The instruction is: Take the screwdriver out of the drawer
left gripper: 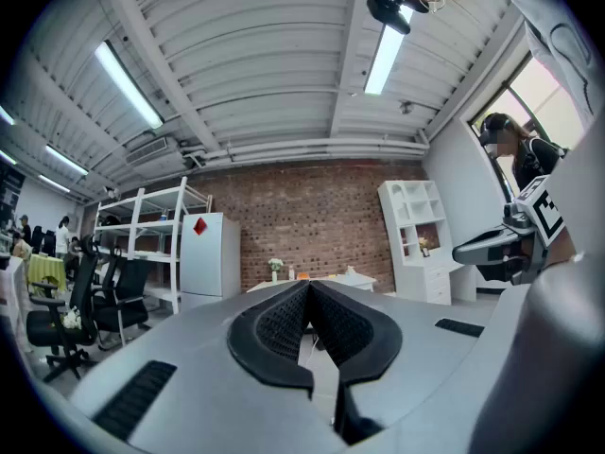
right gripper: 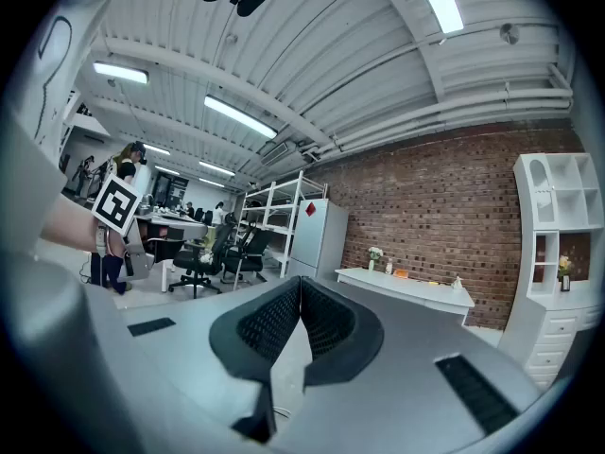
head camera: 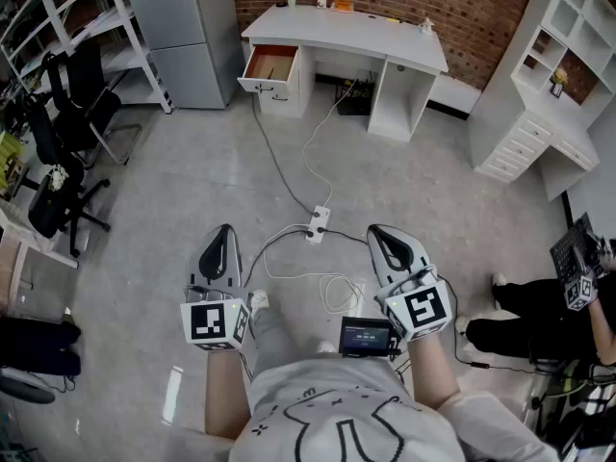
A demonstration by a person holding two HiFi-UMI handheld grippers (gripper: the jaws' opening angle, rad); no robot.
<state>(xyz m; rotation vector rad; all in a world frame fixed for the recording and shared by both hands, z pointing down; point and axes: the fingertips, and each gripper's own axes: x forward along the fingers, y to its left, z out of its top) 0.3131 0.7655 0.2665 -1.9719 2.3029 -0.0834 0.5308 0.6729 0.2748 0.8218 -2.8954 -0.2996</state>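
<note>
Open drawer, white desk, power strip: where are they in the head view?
open drawer (head camera: 271,64): head view, its wooden inside.
white desk (head camera: 346,29): head view, bare top.
power strip (head camera: 317,224): head view, middle of its body.

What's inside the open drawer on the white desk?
The white desk's open drawer shows a brown wooden floor; its near end is hidden behind the white drawer front. No screwdriver discernible from here.
</note>
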